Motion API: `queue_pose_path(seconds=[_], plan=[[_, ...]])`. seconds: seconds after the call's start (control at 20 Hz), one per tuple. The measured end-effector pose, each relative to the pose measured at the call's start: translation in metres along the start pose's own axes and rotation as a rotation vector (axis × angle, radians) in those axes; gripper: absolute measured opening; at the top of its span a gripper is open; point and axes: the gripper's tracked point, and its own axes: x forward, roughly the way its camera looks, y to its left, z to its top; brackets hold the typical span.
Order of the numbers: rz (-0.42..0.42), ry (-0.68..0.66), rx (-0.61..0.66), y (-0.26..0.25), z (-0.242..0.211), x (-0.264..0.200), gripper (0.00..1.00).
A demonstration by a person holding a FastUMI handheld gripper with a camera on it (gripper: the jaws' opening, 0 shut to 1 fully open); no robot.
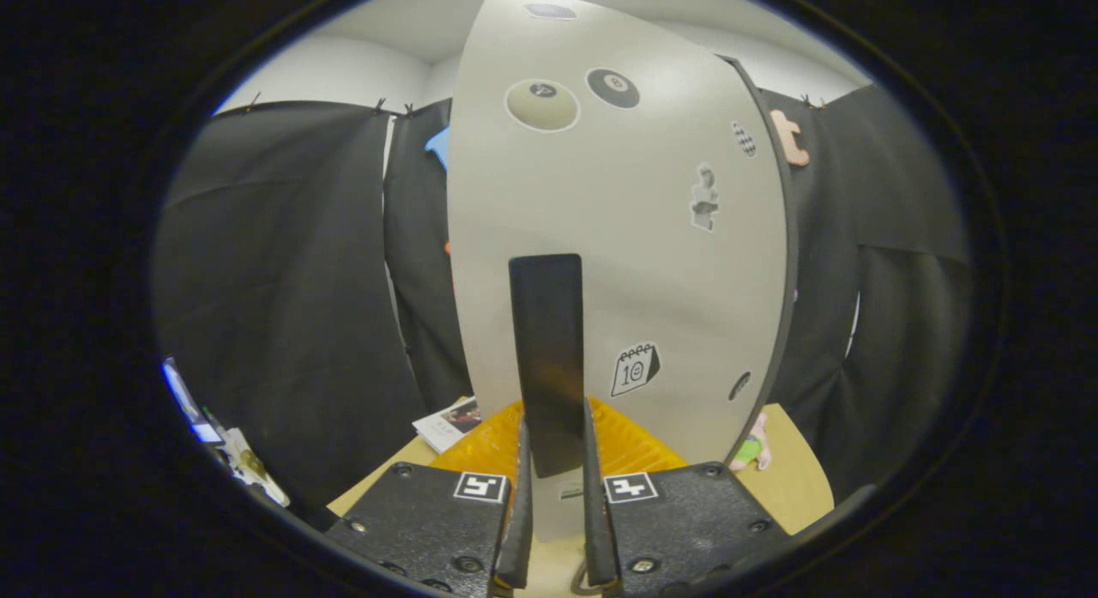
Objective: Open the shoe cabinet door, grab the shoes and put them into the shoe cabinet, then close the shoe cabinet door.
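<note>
Gripping: my gripper [556, 486] has both fingers pressed on the dark handle [546, 358], one on each side of its lower end.
Handle: an upright dark strip on the shoe cabinet door [618, 238], between my fingers.
Door: pale panel straight ahead, dotted with stickers (two round ones near the top, a calendar one just beside the handle).
Below the door: orange ridged surface [626, 443].
Beyond: wooden table [793, 486], with a booklet [448, 424] near the door's lower edge.
</note>
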Motion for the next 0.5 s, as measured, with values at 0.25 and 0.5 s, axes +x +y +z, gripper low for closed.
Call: queue_pose_path(seconds=[0.25,0.5], plan=[[-0.05,-0.025,-0.027,-0.02,-0.002,-0.025,0.27],[-0.086,-0.02,-0.005,-0.037,-0.005,-0.04,0.24]])
